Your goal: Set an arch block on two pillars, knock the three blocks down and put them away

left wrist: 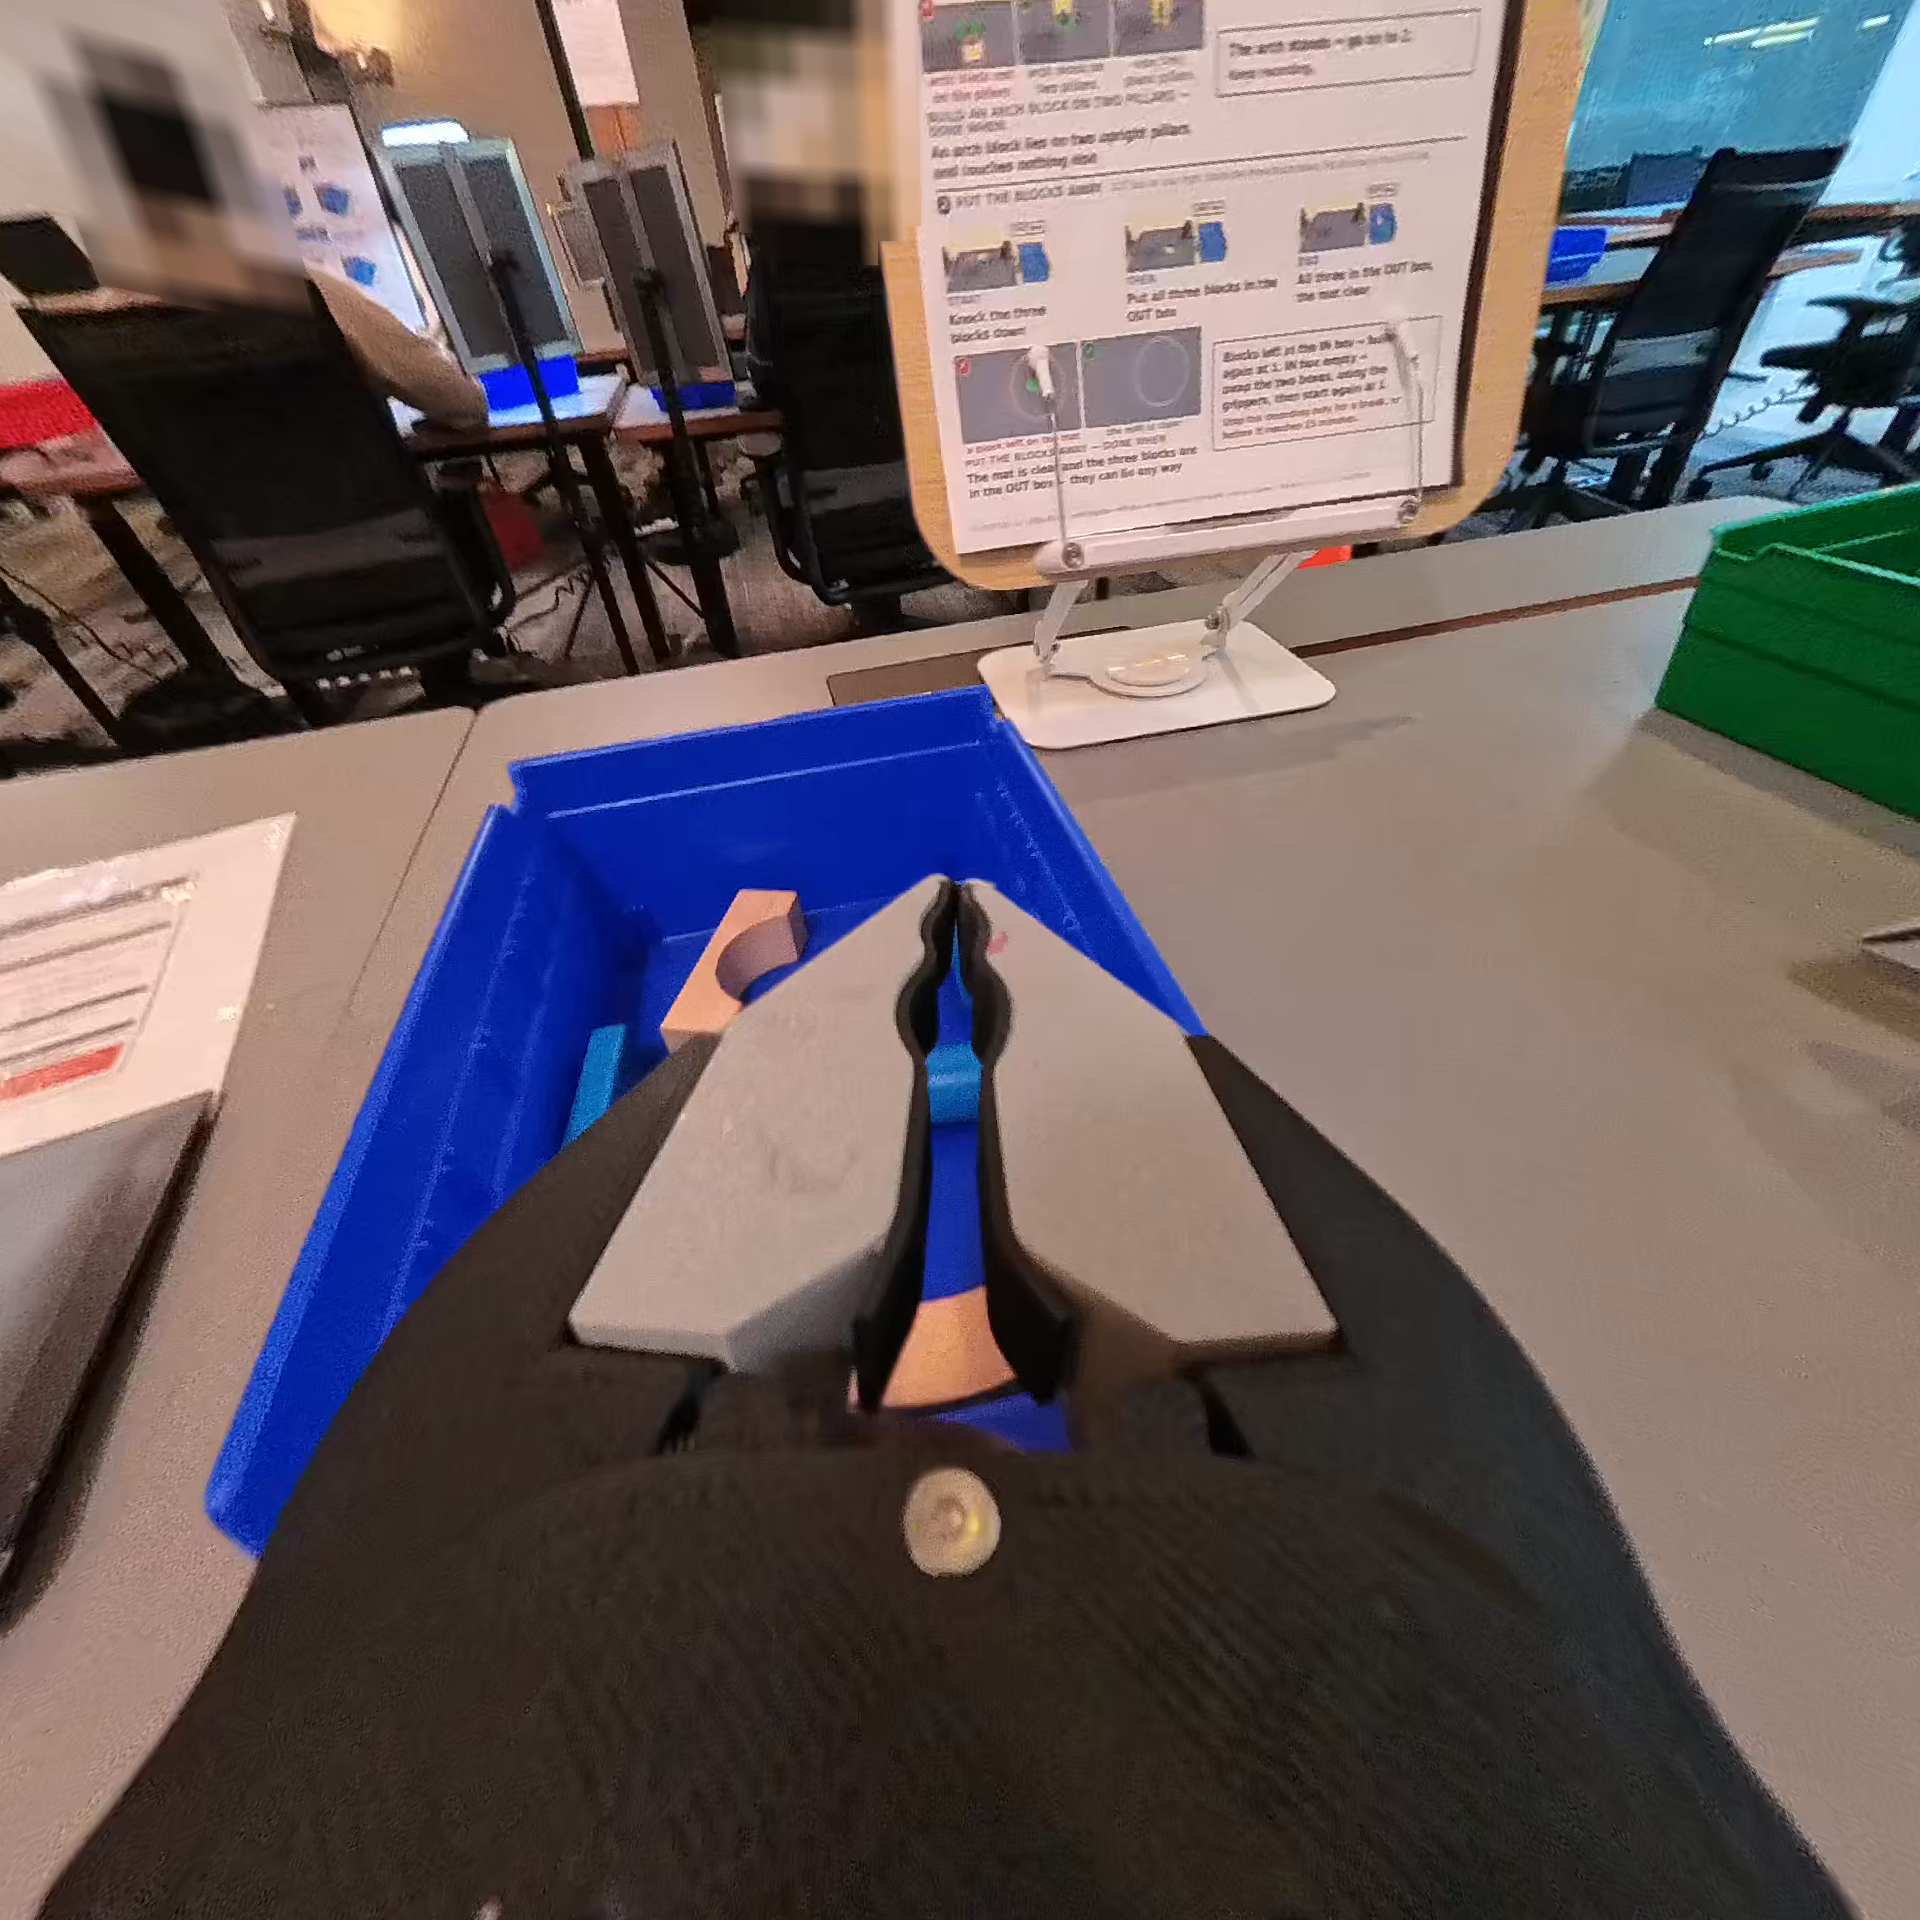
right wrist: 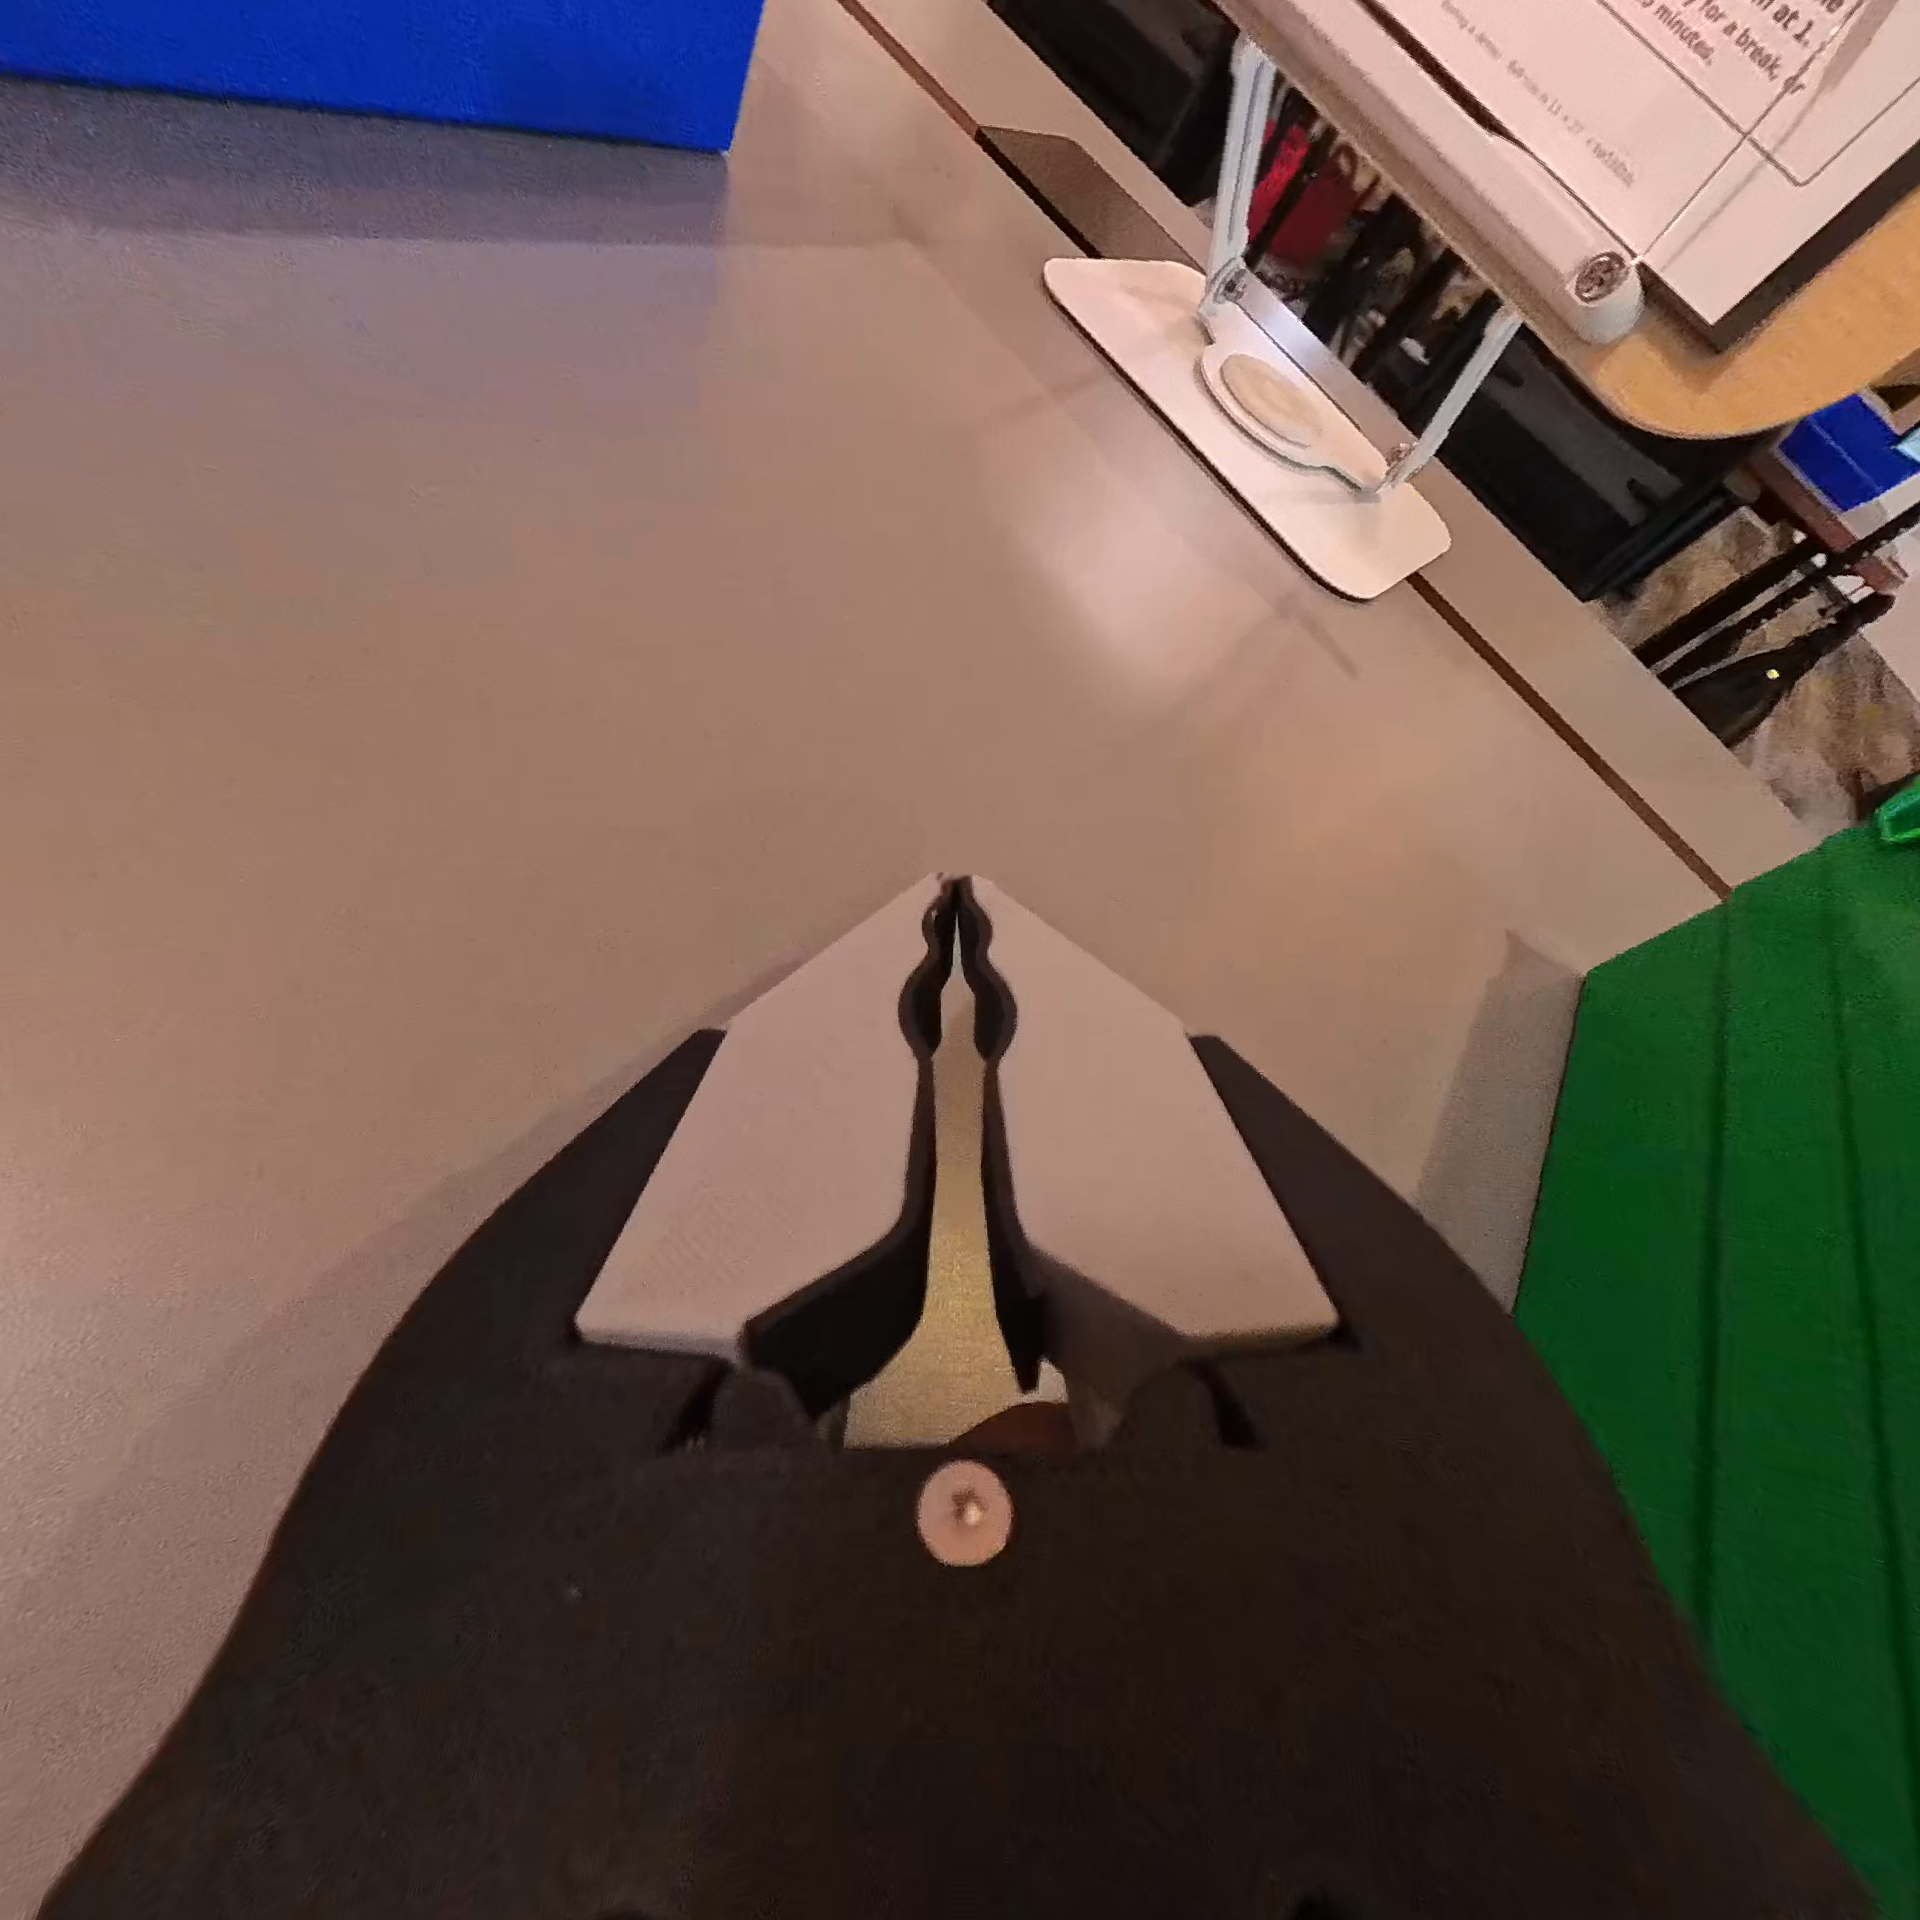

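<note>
Wooden arch block (left wrist: 732,971) lies upper left of our left gripper (left wrist: 954,894); both jaws shut, empty.

The left gripper (left wrist: 954,894) is covering most of the blue blocks (left wrist: 601,1081) and part of the arch block (left wrist: 732,966). At three o'clock, the green bin (left wrist: 1808,644) is running off-frame.

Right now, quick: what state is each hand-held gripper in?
Left hand-held gripper: closed, holding nothing, above the blue plastic bin.
Right hand-held gripper: closed, holding nothing, over the grey table.
</note>
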Available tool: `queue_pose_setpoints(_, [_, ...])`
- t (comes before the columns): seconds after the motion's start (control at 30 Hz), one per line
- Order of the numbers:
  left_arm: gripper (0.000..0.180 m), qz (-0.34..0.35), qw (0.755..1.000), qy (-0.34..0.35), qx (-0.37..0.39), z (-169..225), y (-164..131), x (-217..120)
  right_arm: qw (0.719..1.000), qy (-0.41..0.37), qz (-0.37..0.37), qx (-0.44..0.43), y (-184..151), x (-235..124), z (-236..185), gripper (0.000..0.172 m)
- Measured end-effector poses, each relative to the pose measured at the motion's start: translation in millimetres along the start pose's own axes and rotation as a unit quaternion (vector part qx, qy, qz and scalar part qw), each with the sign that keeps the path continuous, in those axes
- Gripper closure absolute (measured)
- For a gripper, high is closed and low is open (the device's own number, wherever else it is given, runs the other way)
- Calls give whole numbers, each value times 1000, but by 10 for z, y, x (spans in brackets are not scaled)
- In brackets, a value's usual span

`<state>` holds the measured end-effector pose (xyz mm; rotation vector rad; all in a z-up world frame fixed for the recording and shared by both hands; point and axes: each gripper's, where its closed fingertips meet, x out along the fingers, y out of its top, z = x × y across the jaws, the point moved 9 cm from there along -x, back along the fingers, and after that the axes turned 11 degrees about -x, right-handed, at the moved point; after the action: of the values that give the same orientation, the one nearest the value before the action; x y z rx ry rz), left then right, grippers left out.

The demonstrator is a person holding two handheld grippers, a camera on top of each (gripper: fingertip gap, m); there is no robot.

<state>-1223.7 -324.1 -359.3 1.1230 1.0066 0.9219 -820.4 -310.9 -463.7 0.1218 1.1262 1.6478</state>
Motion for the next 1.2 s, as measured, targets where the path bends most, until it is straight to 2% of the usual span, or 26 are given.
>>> queue_pose_setpoints(0.3, [180, -5, 1000, -4, -27, -268, -58, -15, 999, -22, -14, 24, -61, 15, 100, 172])
queue_pose_setpoints(0.8, [180, -30, 999, 22, 9, -214, -170, 81, 1000, -10, -18, -12, -67, -5, 23, 172])
queue_pose_setpoints(0.9, [170, -40, 999, 15, 5, -212, -205, 116, 1000, -7, -19, -18, -65, -1, 11, 172])
queue_pose_setpoints(1.0, [151, -78, 997, 18, 18, -223, -284, 228, 999, -5, -20, -27, -61, 3, -9, 172])
queue_pose_setpoints(1.1, [134, -117, 992, 42, 17, -326, -337, 412, 999, -8, -22, -37, -57, 6, -27, 172])
queue_pose_setpoints(1.2, [128, -187, 982, 13, -12, -389, -367, 695, 999, -9, -24, -36, -56, 11, -27, 172])
